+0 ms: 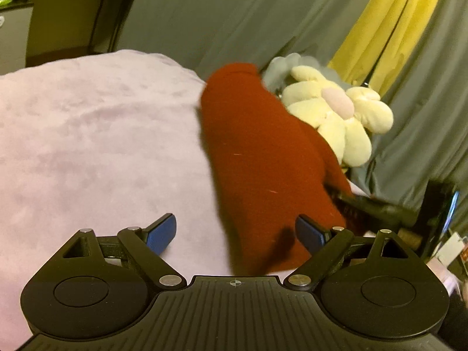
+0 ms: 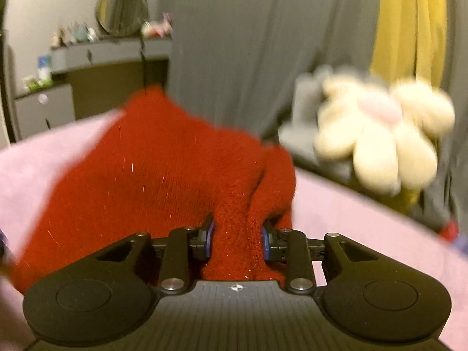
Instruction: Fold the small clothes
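A dark red knitted garment lies in a long strip across the pink blanket. My left gripper stands open just above the blanket, its blue pads wide apart, the right pad over the near end of the red knit without pressing it. In the right wrist view my right gripper is shut on a bunched fold of the red garment, with the cloth squeezed between both blue pads. From there the knit spreads away to the left over the blanket. The right gripper's black fingers show at the garment's right edge in the left wrist view.
A cream flower-shaped plush sits at the far right of the bed, blurred in the right wrist view. Grey curtains and a yellow cloth hang behind. A dark dresser with a round mirror stands at the back left.
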A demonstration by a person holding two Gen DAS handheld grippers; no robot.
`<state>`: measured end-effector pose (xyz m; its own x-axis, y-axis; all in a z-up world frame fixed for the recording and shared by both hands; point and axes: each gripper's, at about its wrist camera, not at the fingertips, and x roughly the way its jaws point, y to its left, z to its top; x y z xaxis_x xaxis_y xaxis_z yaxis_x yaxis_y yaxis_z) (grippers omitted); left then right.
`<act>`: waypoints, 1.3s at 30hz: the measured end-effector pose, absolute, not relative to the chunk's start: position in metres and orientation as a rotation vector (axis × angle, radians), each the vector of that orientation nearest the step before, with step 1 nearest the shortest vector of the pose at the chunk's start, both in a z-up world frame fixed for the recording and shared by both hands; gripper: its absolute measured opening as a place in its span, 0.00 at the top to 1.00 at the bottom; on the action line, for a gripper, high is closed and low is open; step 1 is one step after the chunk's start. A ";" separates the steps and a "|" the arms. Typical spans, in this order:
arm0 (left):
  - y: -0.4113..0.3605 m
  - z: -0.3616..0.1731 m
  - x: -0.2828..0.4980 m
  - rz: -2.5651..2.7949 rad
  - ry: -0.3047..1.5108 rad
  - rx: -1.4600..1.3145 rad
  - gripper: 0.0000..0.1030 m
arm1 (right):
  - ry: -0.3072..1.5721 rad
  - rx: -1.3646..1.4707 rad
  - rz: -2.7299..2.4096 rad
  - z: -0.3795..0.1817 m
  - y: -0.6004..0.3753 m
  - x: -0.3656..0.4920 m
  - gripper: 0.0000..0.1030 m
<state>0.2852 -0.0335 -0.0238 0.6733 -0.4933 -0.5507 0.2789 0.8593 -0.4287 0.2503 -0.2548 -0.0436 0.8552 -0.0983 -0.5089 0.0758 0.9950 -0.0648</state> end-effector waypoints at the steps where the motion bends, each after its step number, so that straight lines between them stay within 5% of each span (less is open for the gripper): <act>1: -0.033 -0.022 0.287 -0.442 0.713 -0.332 0.10 | 0.525 -0.016 -0.099 -0.050 -0.261 0.248 0.68; 4: -0.031 -0.018 0.294 -0.462 0.720 -0.356 0.10 | 0.533 0.106 -0.113 -0.036 -0.277 0.244 0.49; 9: -0.037 -0.009 0.312 -0.452 0.715 -0.351 0.11 | 0.398 0.076 -0.144 0.001 -0.259 0.207 0.48; 10: -0.037 -0.008 0.317 -0.448 0.717 -0.363 0.11 | 0.377 0.088 -0.095 0.005 -0.252 0.201 0.52; 14: -0.037 -0.005 0.332 -0.475 0.743 -0.434 0.12 | 0.445 0.109 0.148 -0.013 -0.227 0.204 0.95; 18: -0.040 -0.007 0.341 -0.471 0.770 -0.435 0.12 | 0.510 0.048 0.167 -0.044 -0.216 0.214 1.00; 27: -0.038 -0.022 0.356 -0.509 0.826 -0.459 0.12 | 0.500 0.058 0.148 -0.038 -0.240 0.197 1.00; 31: -0.038 -0.021 0.359 -0.480 0.813 -0.455 0.12 | 0.467 0.132 0.115 -0.016 -0.255 0.195 0.81; 39: -0.039 -0.021 0.363 -0.469 0.815 -0.448 0.11 | 0.526 0.076 0.323 -0.025 -0.216 0.204 0.82</act>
<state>0.3626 -0.0395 -0.0205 0.5962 -0.5552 -0.5799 0.2220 0.8082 -0.5455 0.2044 -0.2164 -0.0254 0.8155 0.3215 -0.4812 -0.2827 0.9468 0.1535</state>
